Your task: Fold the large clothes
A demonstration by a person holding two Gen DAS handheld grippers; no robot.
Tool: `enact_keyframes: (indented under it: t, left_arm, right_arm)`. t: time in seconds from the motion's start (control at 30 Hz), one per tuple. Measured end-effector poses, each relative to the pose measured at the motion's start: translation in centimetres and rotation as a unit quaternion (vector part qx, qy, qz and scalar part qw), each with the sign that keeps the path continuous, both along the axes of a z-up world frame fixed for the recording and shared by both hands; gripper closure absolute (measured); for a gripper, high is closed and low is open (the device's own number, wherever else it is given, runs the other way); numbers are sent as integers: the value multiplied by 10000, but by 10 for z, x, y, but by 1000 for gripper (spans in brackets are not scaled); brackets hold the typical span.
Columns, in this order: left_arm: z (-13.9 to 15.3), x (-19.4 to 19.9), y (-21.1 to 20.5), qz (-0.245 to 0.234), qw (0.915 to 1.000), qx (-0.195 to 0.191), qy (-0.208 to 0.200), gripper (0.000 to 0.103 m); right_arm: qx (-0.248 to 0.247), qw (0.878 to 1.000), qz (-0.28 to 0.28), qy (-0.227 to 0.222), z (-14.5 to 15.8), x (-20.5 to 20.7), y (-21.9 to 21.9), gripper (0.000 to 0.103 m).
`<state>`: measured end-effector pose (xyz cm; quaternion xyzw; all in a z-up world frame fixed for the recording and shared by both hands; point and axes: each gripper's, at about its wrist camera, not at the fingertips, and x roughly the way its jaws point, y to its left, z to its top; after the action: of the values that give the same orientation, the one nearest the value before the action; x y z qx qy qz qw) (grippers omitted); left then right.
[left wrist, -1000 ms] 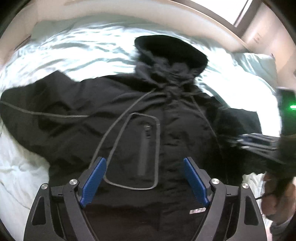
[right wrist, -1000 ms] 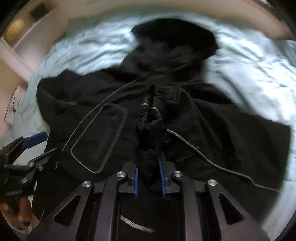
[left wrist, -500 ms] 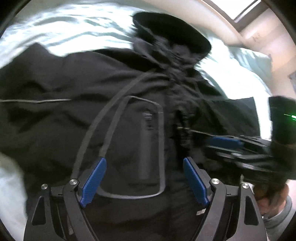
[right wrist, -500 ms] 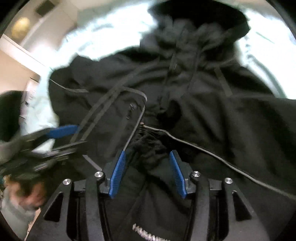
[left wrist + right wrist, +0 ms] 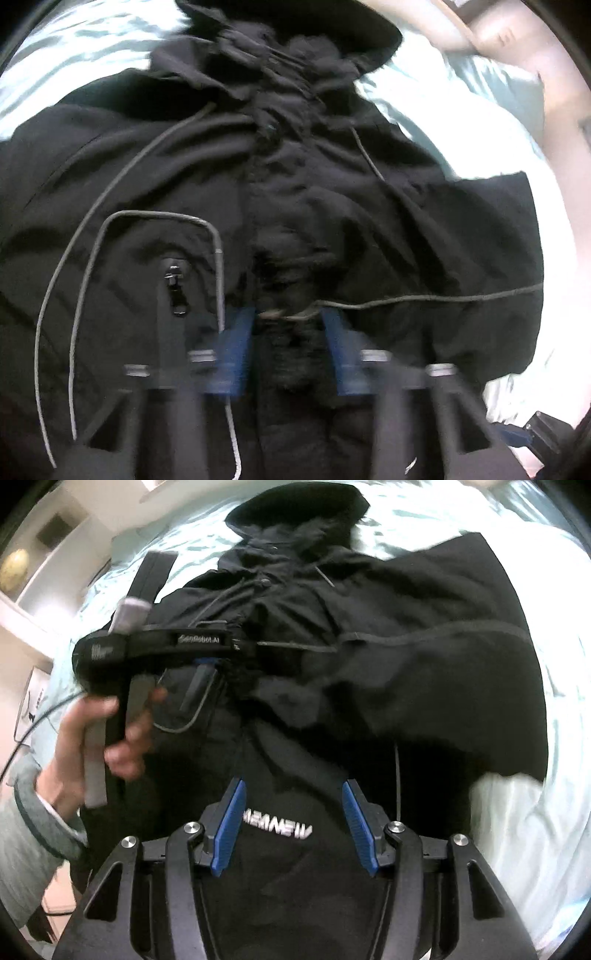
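Note:
A black hooded jacket (image 5: pixel 332 192) lies spread on a pale bed, hood at the far end, grey piping around a zipped chest pocket (image 5: pixel 173 280). My left gripper (image 5: pixel 288 321) is blurred, its blue fingers narrowed around a bunched fold of the jacket's sleeve cuff at the middle. In the right wrist view the left gripper (image 5: pixel 221 664) is at the jacket's centre, held by a hand. My right gripper (image 5: pixel 291 812) is open and empty above the jacket's (image 5: pixel 406 657) lower hem with its white logo (image 5: pixel 277 829).
The light bed sheet (image 5: pixel 535 812) surrounds the jacket. A wooden headboard and wall (image 5: pixel 535 55) lie beyond the hood. A shelf unit (image 5: pixel 37 572) stands at the left of the bed. A cable runs from the left handle.
My right gripper let go of the bunched cuff and drew back towards the hem. My left gripper moved in to the middle and closed around that bunch.

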<state>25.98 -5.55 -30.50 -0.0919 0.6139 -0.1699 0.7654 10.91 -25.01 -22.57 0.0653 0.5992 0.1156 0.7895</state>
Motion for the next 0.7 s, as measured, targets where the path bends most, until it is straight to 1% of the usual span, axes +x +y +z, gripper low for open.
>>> enact_keyframes:
  t: [0.03, 0.07, 0.13, 0.27, 0.37, 0.47, 0.53, 0.57, 0.6, 0.67, 0.7]
  left_arm:
    - [3, 0, -3, -40, 9999, 112, -63, 78]
    - [10, -2, -7, -108, 9997, 174, -136, 80]
    - [21, -5, -7, -137, 9993, 254, -244, 82]
    - [60, -12, 8, -67, 9960, 687, -573, 83]
    - [88, -8, 37, 221, 9929, 899, -750, 83]
    - [107, -6, 78, 582, 9879, 1130, -893, 84]
    - [110, -2, 107, 835, 9848, 1259, -855, 84]
    - [107, 0, 117, 905, 9832, 1359, -816, 84]
    - [100, 1, 130, 967, 9815, 1473, -746, 84]
    - [81, 2, 147, 1029, 9807, 1579, -527, 83]
    - [65, 1, 153, 1018, 9801, 1667, -351, 83]
  right_arm:
    - [8, 10000, -72, -23, -1, -6, -4, 45]
    - [14, 9999, -125, -56, -1, -10, -7, 45]
    - [39, 9997, -203, -143, 2, -17, -12, 45]
    - [209, 9982, -441, -343, 7, -25, -27, 45]
    - [291, 9966, -615, -453, 10, -27, -35, 45]
    - [305, 9956, -695, -542, 12, -24, -39, 45]
    - [188, 9953, -735, -594, 13, -16, -38, 45]
    - [97, 9952, -757, -612, 15, -10, -36, 45]
    - [-13, 9950, -777, -633, 14, -3, -34, 45]
    - [-129, 9947, -797, -643, 11, 13, -29, 45]
    - [-214, 9947, -795, -617, 8, 24, -24, 45]
